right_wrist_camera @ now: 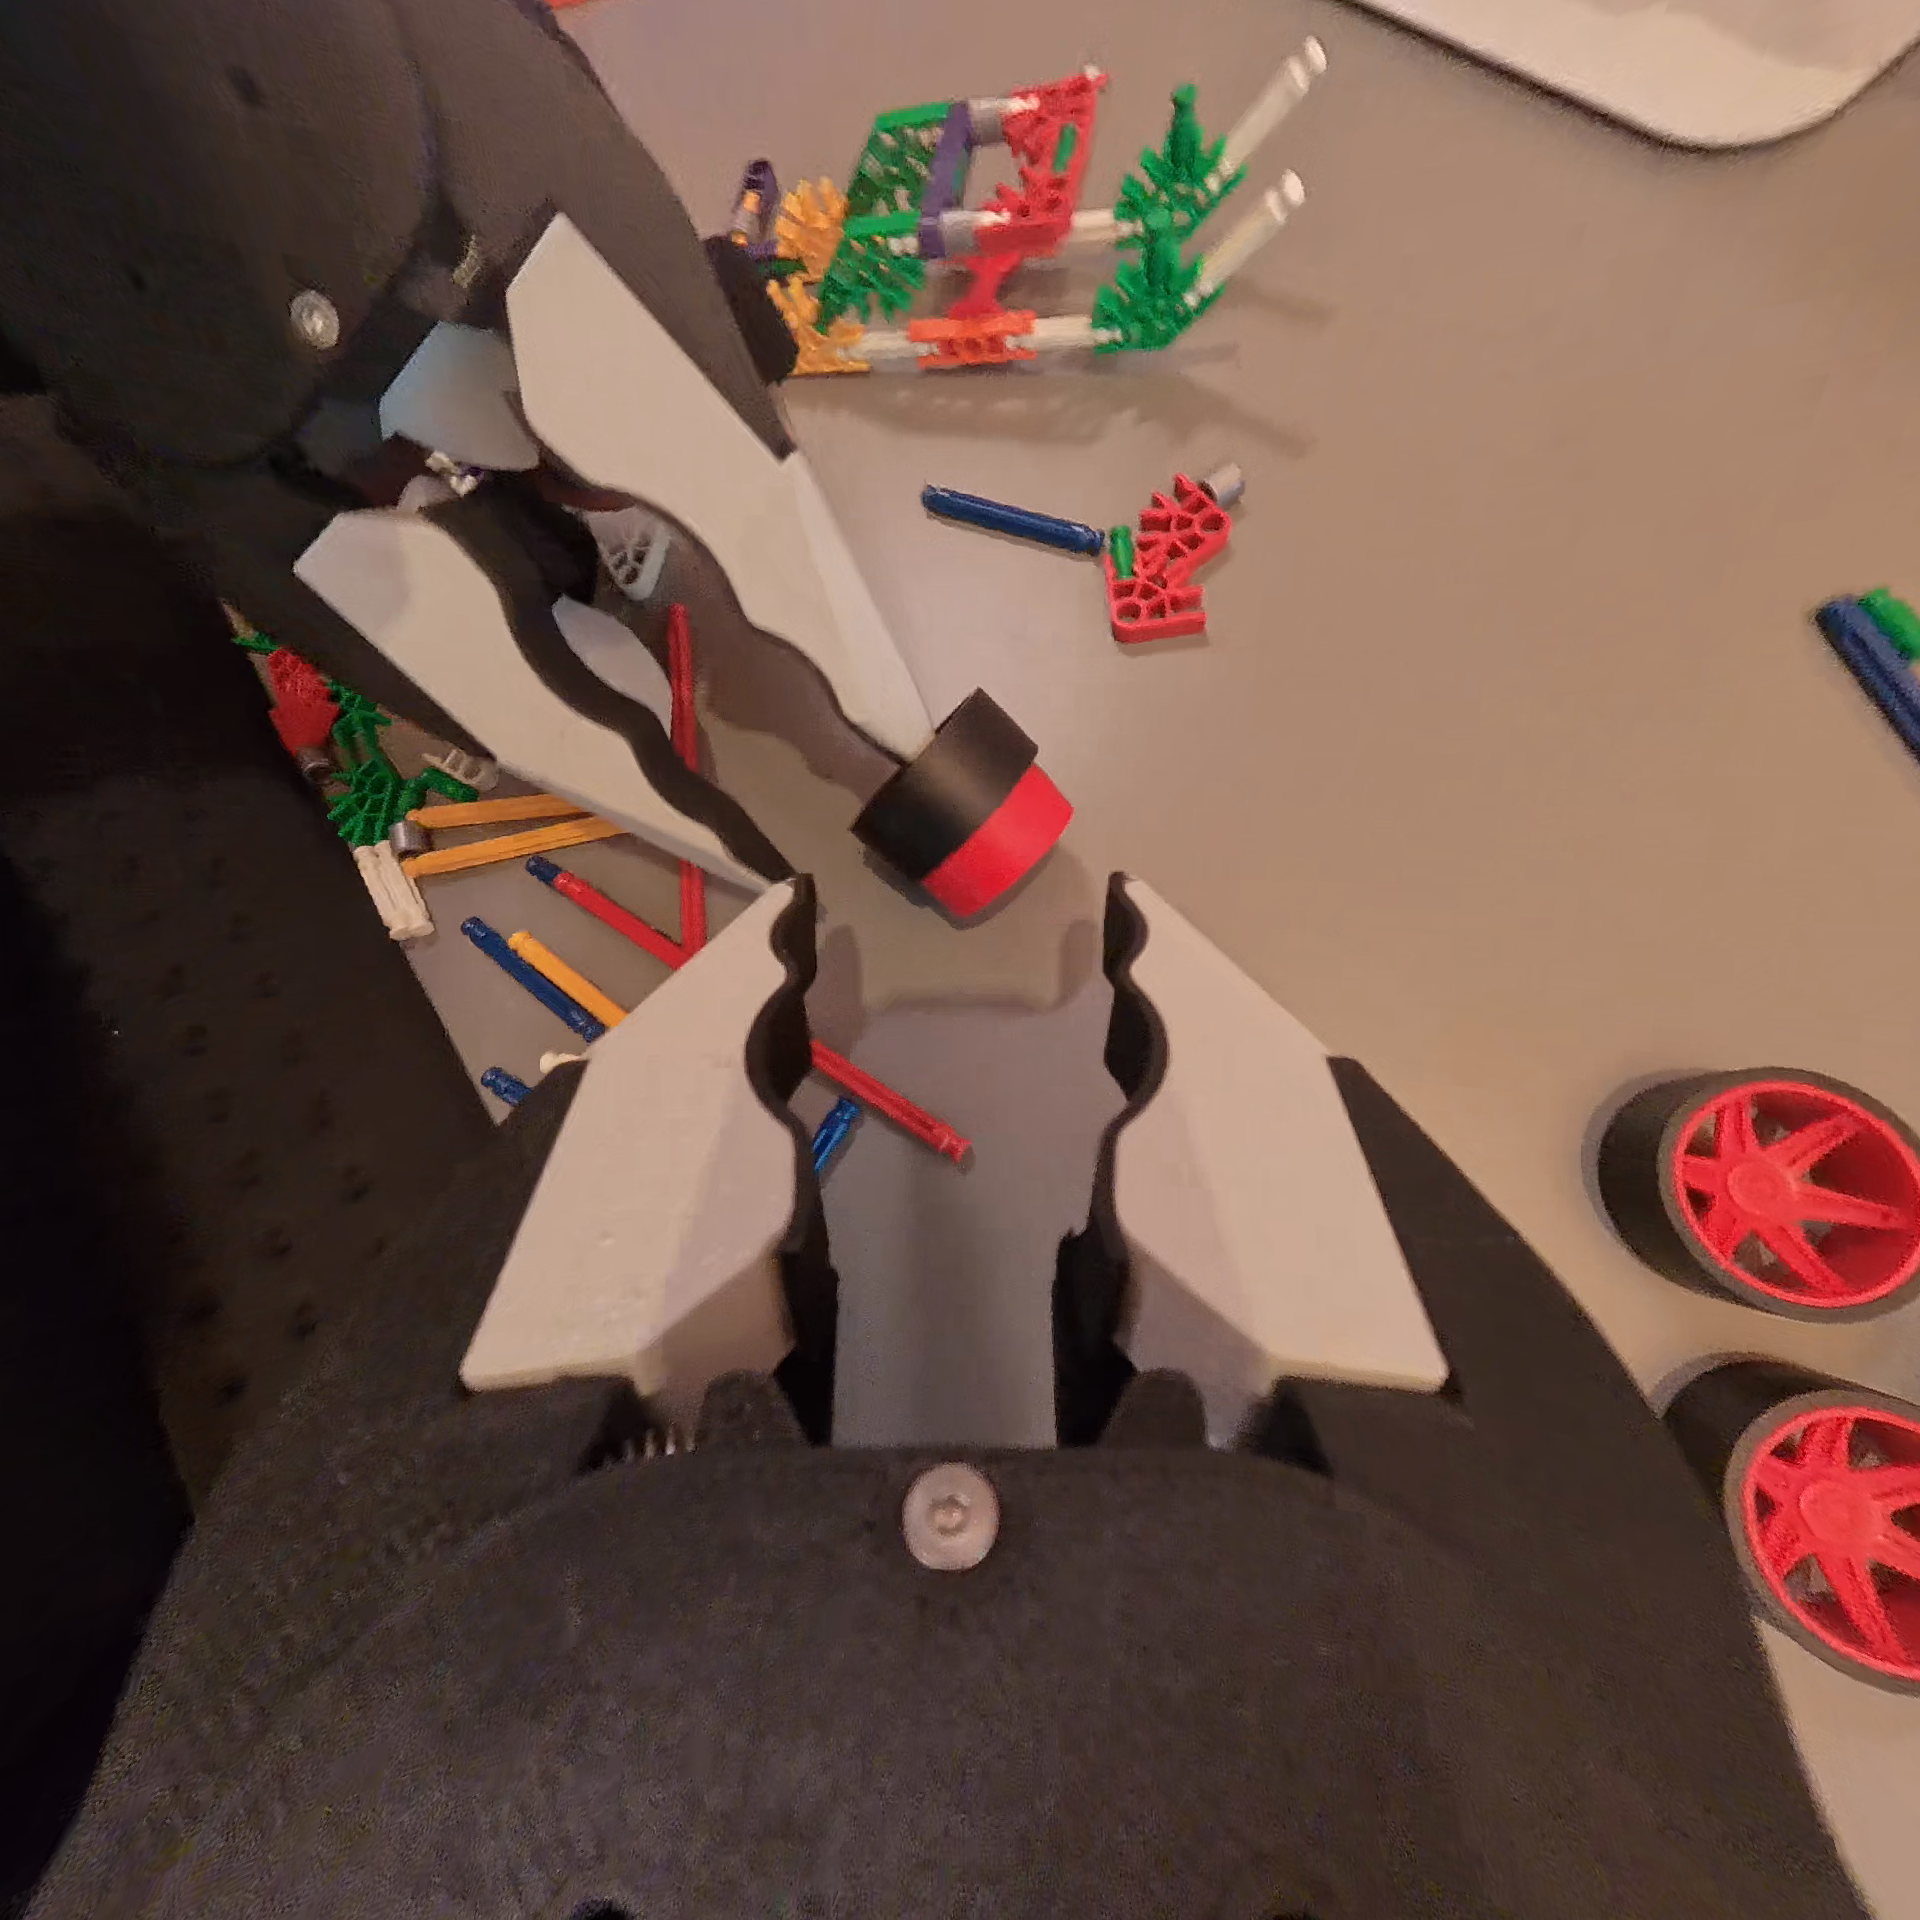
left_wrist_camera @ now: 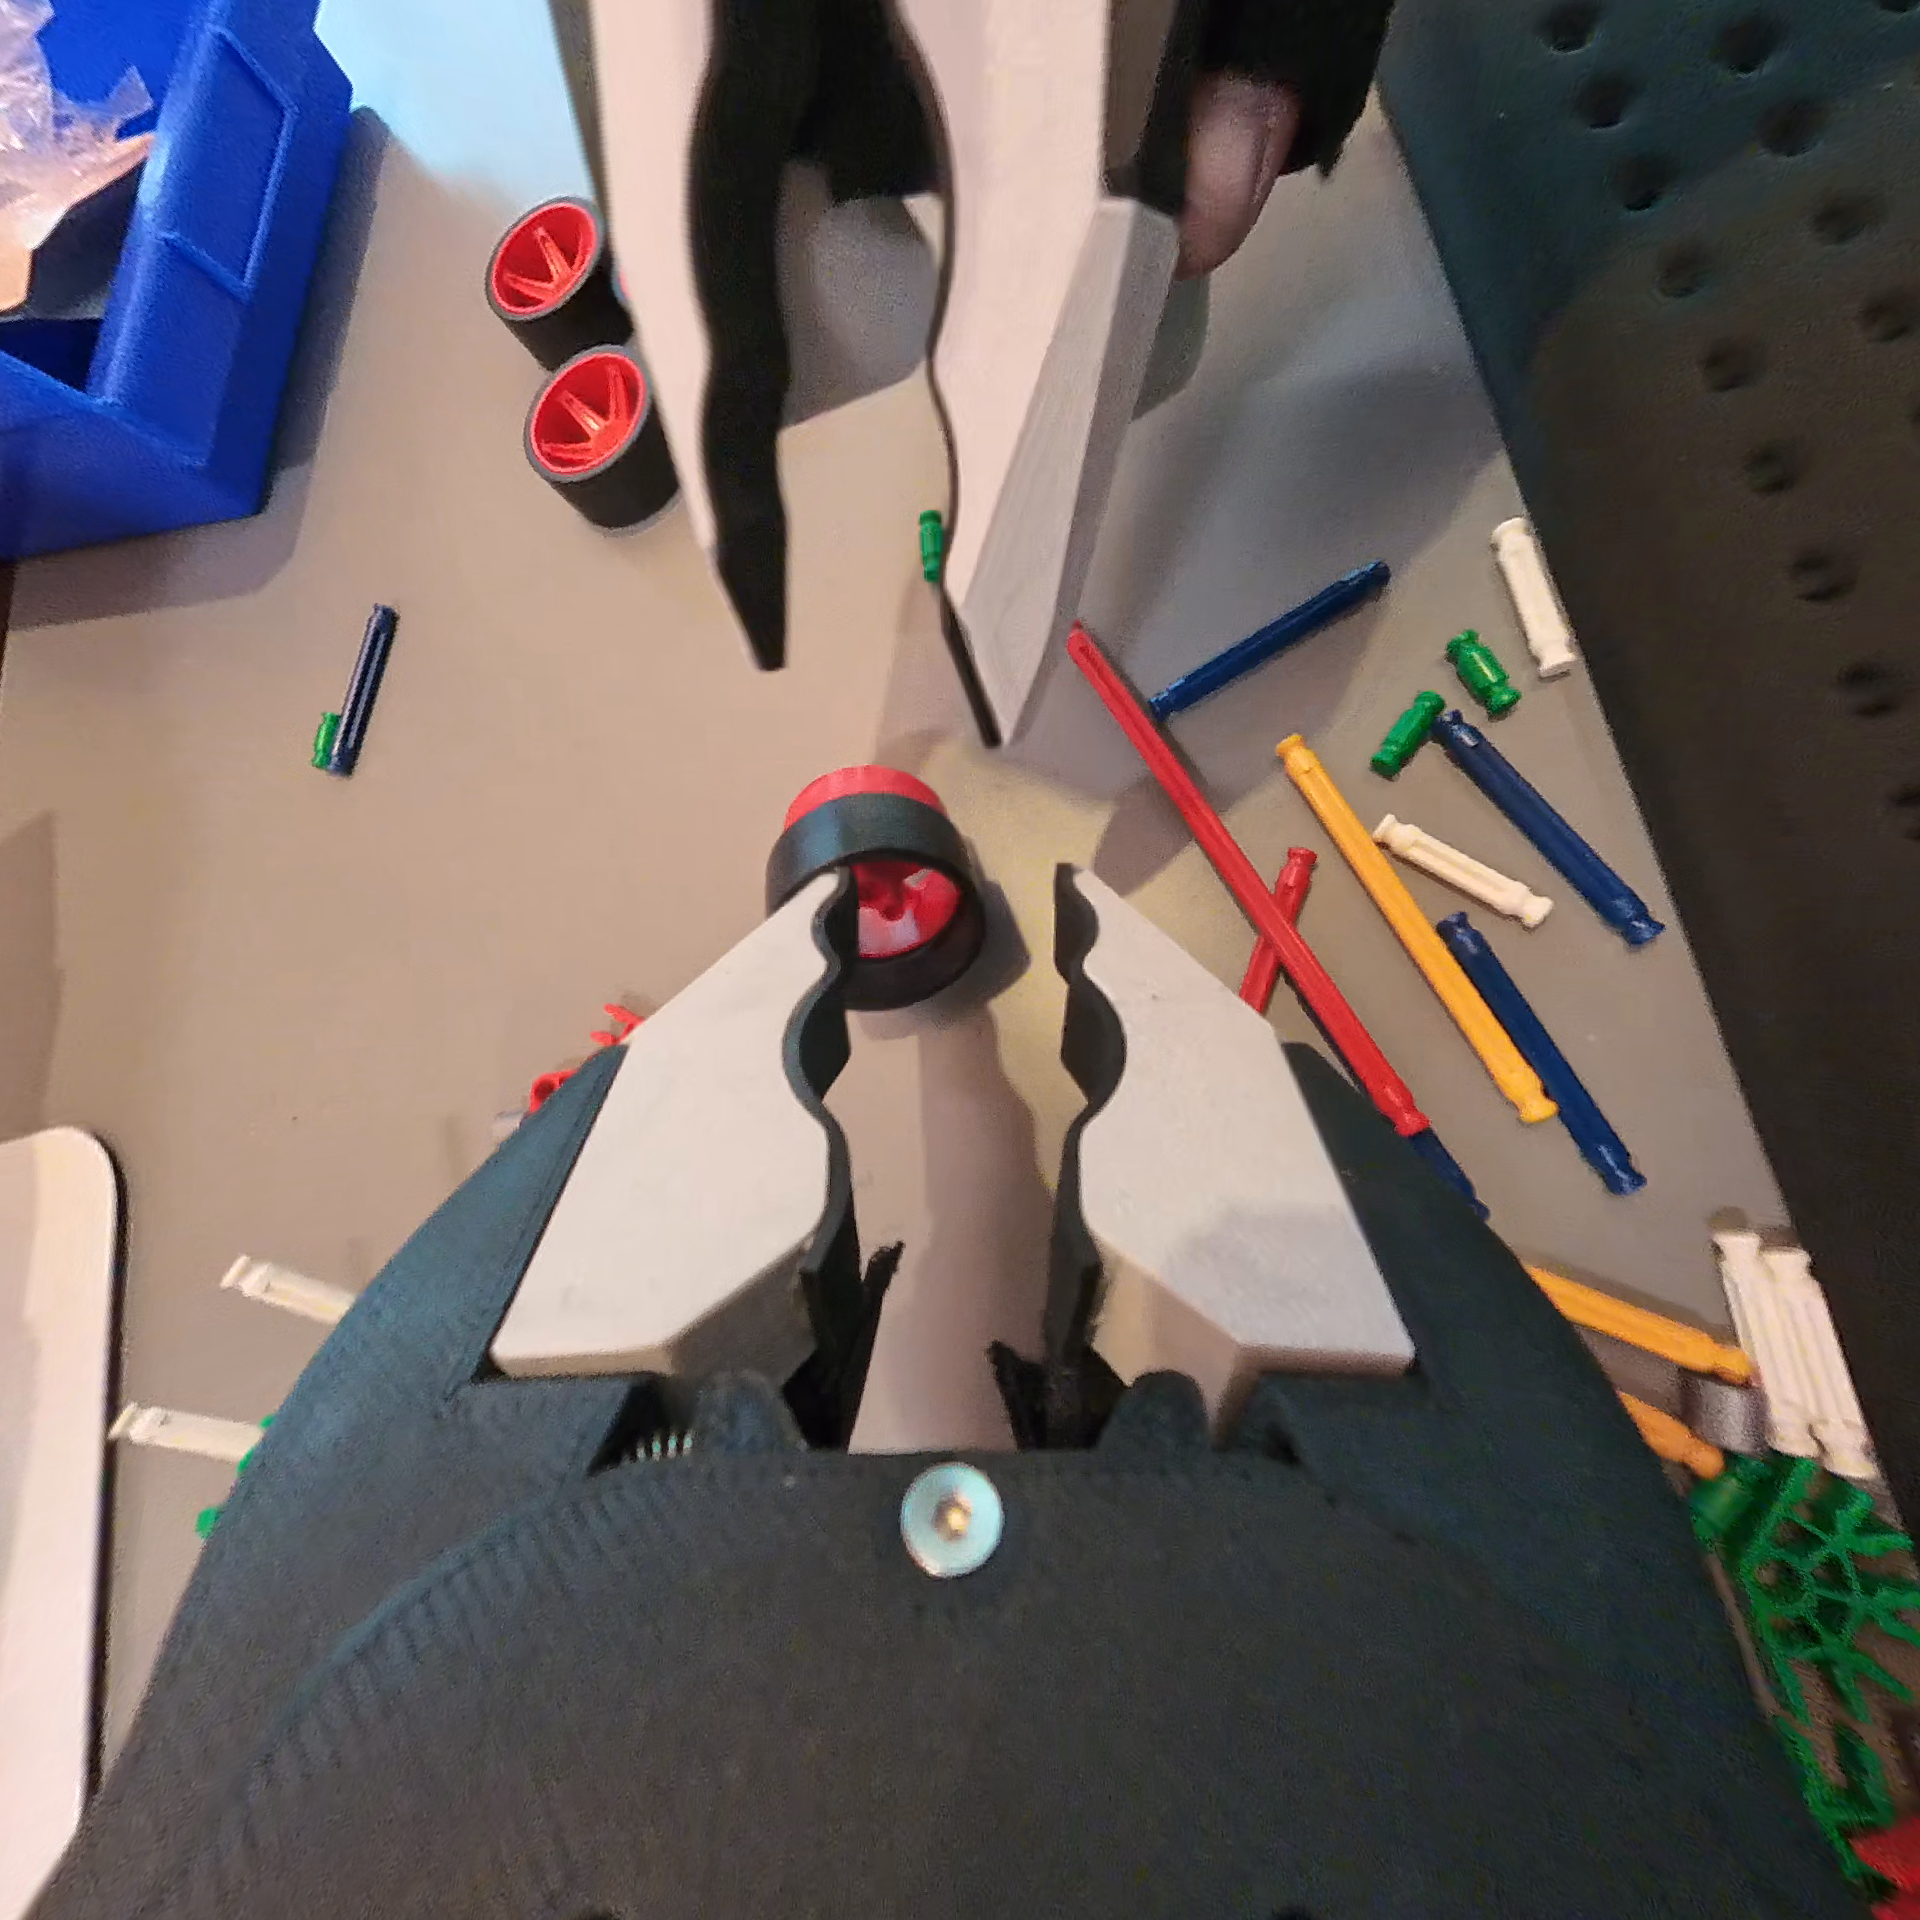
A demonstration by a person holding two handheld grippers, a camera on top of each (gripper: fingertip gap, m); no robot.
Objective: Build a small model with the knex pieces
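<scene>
1. Tongs on the left [left_wrist_camera: 945, 883] stand wide open and low over the grey counter [left_wrist_camera: 520, 831]. The tip of one finger [left_wrist_camera: 800, 935] sits at the open rim of a small red-and-black toy wheel [left_wrist_camera: 862, 831]. The other finger is clear of it, so nothing is clamped.
2. From the right wrist view, that wheel [right_wrist_camera: 966, 821] appears tilted at the end of the left finger. Whether it rests on the counter or hangs on the tip cannot be told.
3. Right tongs [right_wrist_camera: 961, 883] are also spread open and empty. They point down at the same wheel from the opposite side, tips just short of it.
4. The two tools face each other nose to nose, both angled steeply toward the counter.
5. Two matching wheels [right_wrist_camera: 1787, 1195] [right_wrist_camera: 1839, 1517] lie well apart to the right tool's side, near a blue bin [left_wrist_camera: 187, 312].
6. Loose coloured rods, among them a long red rod [left_wrist_camera: 1236, 873], are scattered beside the left tool, and a part-built rod-and-connector model [right_wrist_camera: 987, 229] lies beyond it.
</scene>
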